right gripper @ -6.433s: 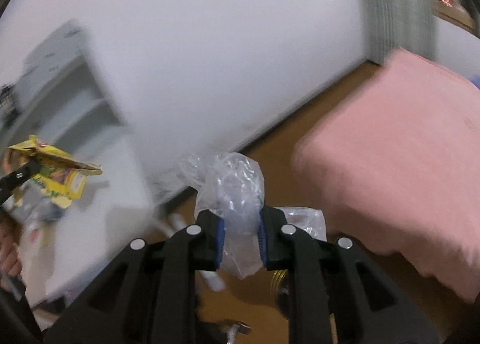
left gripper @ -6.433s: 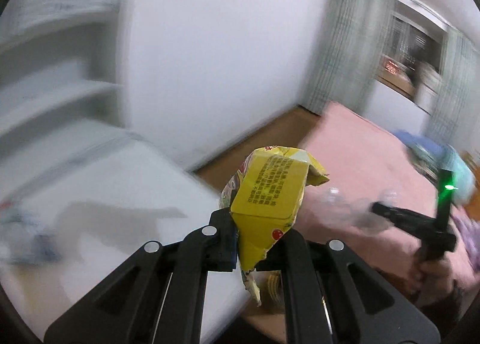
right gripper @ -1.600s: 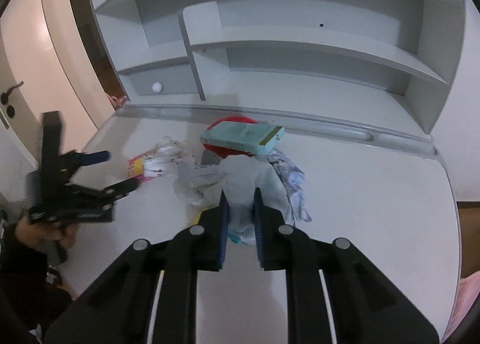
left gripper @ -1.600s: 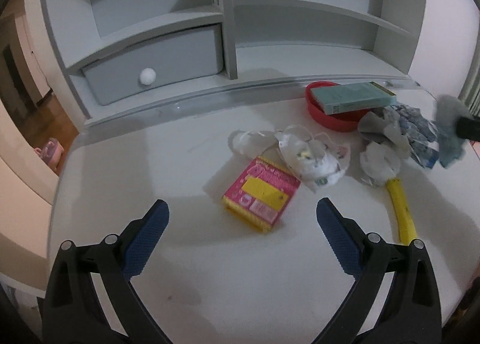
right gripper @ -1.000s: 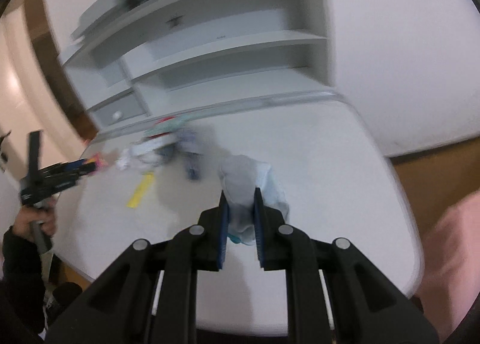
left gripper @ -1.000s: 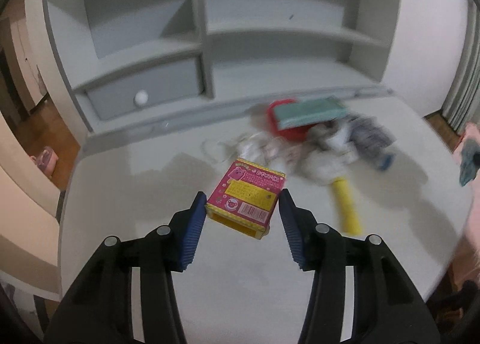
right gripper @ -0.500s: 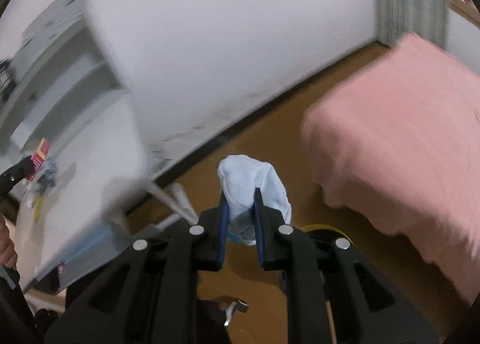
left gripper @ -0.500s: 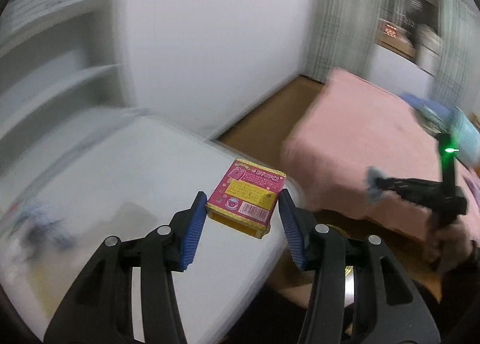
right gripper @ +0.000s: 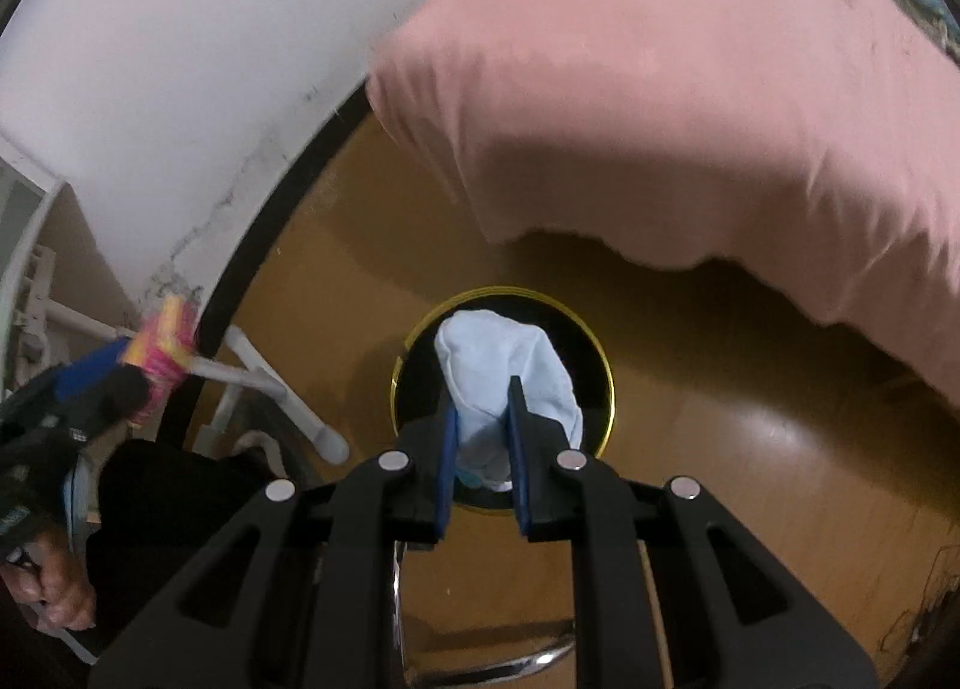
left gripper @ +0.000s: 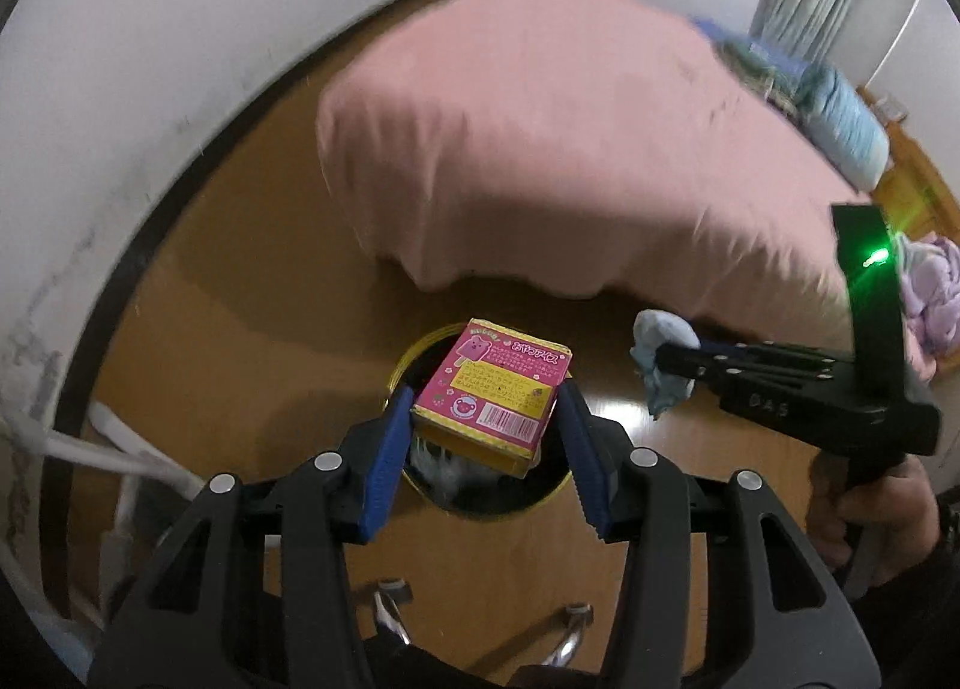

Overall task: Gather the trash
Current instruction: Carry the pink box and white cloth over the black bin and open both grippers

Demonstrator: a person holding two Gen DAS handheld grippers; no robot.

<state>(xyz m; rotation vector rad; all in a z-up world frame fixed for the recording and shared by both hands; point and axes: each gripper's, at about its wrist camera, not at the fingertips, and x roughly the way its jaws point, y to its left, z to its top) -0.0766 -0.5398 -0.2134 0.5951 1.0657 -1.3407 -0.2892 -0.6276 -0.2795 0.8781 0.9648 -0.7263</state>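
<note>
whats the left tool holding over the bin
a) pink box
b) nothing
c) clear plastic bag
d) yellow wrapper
a: the left tool is shut on a pink box right above the round bin, while the right tool grips a pale crumpled cloth.

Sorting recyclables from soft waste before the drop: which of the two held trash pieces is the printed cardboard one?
The pink box in the left gripper, rigid with printed labels. The right gripper holds a crumpled white tissue above the bin.

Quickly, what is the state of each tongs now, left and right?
Left tongs: closed on the pink snack box.
Right tongs: closed on the crumpled white tissue.
</note>
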